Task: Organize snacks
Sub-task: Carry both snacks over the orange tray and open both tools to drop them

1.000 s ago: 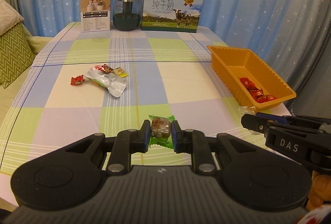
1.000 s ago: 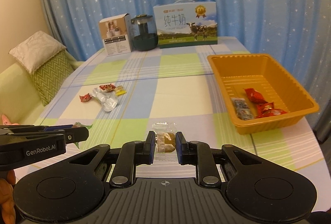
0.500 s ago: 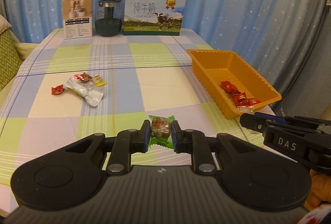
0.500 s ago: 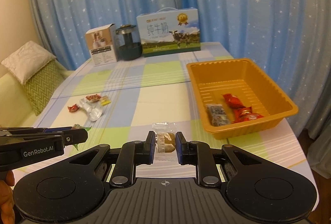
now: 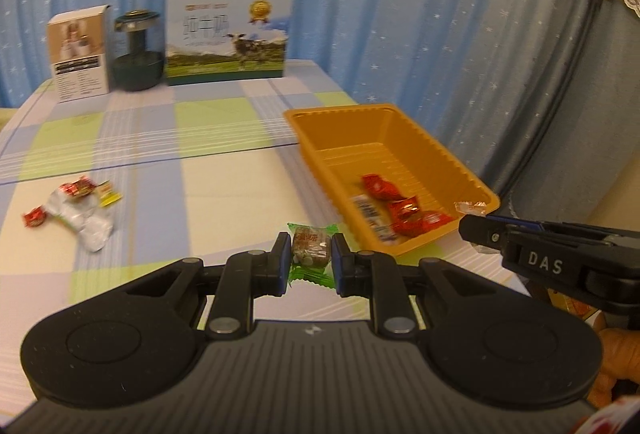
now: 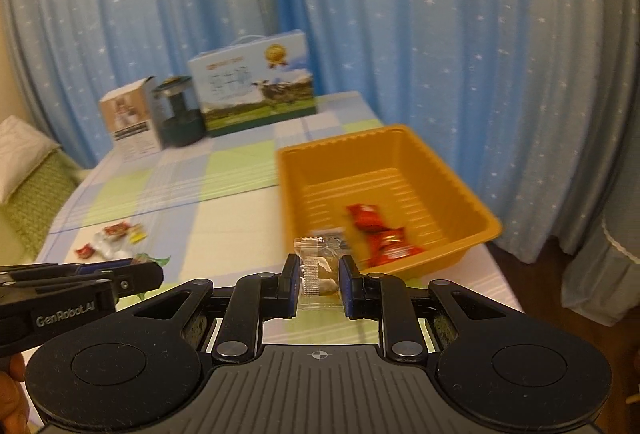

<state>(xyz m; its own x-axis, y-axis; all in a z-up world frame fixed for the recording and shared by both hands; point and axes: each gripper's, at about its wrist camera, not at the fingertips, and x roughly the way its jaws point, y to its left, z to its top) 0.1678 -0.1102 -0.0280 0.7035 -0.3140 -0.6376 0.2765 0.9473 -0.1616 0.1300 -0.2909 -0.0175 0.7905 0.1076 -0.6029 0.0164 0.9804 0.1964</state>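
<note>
My left gripper is shut on a green-wrapped snack, held above the table just left of the orange tray. My right gripper is shut on a clear-wrapped snack, in front of the tray's near left corner. Red-wrapped candies and a small dark-printed packet lie in the tray. Several loose snacks remain in a cluster on the checked tablecloth at the left. In the left wrist view the right gripper shows at the right edge.
At the table's far end stand a white box, a dark glass jar and a milk carton box. Blue star curtains hang behind and to the right. A green cushion lies left of the table.
Both grippers have swung right toward the orange tray, each still holding its snack. The tray now sits larger and nearer the centre of both views; the loose snacks slid left.
</note>
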